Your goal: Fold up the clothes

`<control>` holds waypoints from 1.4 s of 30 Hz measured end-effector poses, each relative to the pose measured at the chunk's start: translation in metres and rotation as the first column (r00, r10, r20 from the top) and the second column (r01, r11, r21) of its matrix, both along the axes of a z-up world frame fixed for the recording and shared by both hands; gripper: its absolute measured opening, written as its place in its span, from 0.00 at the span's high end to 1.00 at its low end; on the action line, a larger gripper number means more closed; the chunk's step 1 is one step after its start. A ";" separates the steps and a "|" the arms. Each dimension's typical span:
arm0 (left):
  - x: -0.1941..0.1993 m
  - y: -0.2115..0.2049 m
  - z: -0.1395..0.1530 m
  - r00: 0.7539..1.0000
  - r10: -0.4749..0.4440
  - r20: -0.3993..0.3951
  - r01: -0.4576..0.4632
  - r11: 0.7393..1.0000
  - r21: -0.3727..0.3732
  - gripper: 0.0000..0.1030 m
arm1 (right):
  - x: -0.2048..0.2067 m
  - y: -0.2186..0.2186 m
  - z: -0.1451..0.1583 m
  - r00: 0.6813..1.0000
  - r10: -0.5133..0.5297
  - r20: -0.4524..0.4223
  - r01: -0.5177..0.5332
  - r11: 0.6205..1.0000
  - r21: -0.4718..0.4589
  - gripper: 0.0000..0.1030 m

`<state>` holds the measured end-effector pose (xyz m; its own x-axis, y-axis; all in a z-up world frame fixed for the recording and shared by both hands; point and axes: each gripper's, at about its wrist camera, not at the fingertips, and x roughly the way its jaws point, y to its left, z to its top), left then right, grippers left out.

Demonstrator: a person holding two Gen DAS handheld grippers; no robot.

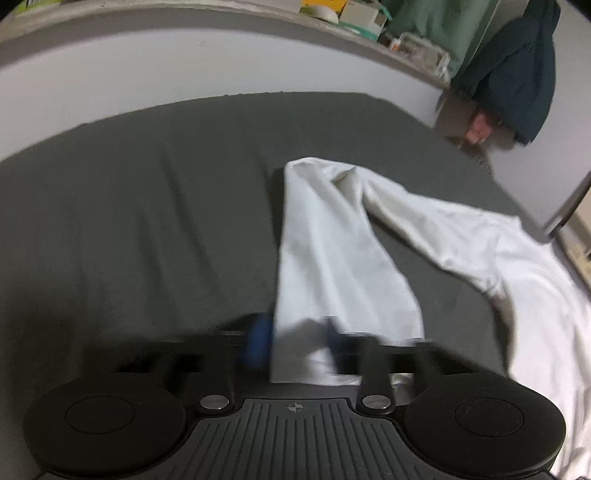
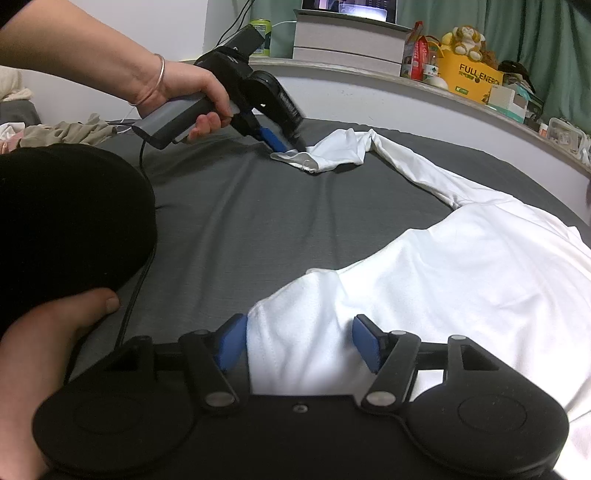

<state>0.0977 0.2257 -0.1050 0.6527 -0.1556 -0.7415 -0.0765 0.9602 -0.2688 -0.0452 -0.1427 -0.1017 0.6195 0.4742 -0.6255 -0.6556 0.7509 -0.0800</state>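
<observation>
On a bed covered in a dark grey sheet [image 2: 258, 229], we see a white long-sleeved cotton shirt [image 2: 461, 280] spread across the right side, its body lying near and right while one long sleeve [image 2: 406, 166] runs out to the far left. The left gripper [image 2: 287, 147], black with blue finger pads and held in a bare hand [image 2: 184, 92] wearing a thin silver bangle [image 2: 161, 79], meets the cuff end of that sleeve; in the left wrist view the cuff [image 1: 314, 354] lies between its blurred fingers [image 1: 258, 343], which appear closed on the cloth, the sleeve doubling back on itself further off. The right gripper [image 2: 303, 343] stands wide open near the bottom of its own view, its two blue pads [image 2: 232, 343] set well apart on either side of a raised fold at the shirt's near edge, with cloth between them but not pinched. A thumb [image 2: 99, 301] shows at the near left beside a black rounded mass [image 2: 66, 218] we cannot identify. On the far ledge [image 2: 351, 79] stand a yellow cardboard box [image 2: 469, 77] with a plush toy [image 2: 463, 38] on top, a green drinks can [image 2: 262, 35] and a stack of thick books [image 2: 347, 46], with green curtains [image 2: 517, 33] behind.
</observation>
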 end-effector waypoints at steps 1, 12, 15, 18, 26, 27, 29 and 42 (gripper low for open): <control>0.001 0.000 0.002 1.000 -0.021 0.000 0.021 1.000 0.018 0.99 | -0.001 0.000 0.000 1.000 0.000 0.004 0.000 1.000 -0.001 0.40; 0.055 0.040 0.036 0.999 -0.041 -0.003 0.035 0.823 0.567 1.00 | -0.036 0.029 -0.005 0.961 0.162 0.222 -0.122 0.976 -0.183 0.43; 0.083 0.055 0.040 1.000 -0.023 -0.016 0.028 0.749 0.662 1.00 | -0.034 0.031 -0.005 0.962 0.160 0.221 -0.121 0.976 -0.179 0.43; 0.104 0.068 0.038 0.998 -0.020 -0.052 0.051 0.706 0.706 1.00 | -0.030 0.029 -0.006 0.966 0.153 0.206 -0.121 0.980 -0.161 0.43; 0.127 0.087 0.012 0.997 0.058 -0.042 -0.023 0.813 0.582 0.92 | -0.027 0.023 -0.007 0.971 0.149 0.188 -0.124 0.983 -0.135 0.41; 0.124 0.091 0.014 0.997 0.082 -0.015 -0.059 0.828 0.558 0.77 | -0.027 0.023 -0.007 0.972 0.146 0.185 -0.123 0.984 -0.131 0.41; 0.110 0.100 0.023 0.990 0.129 0.050 -0.136 0.852 0.505 0.17 | -0.026 0.022 -0.006 0.973 0.143 0.180 -0.121 0.985 -0.126 0.41; 0.015 0.031 0.004 0.886 -0.439 -0.146 0.331 0.381 0.863 0.13 | -0.033 0.026 -0.005 0.969 0.149 0.196 -0.119 0.980 -0.159 0.40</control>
<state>0.1125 0.2564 -0.1014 0.7669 0.2576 -0.5878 0.3370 0.6179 0.7104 -0.0781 -0.1166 -0.1063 0.6790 0.4755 -0.5594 -0.7075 0.6274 -0.3253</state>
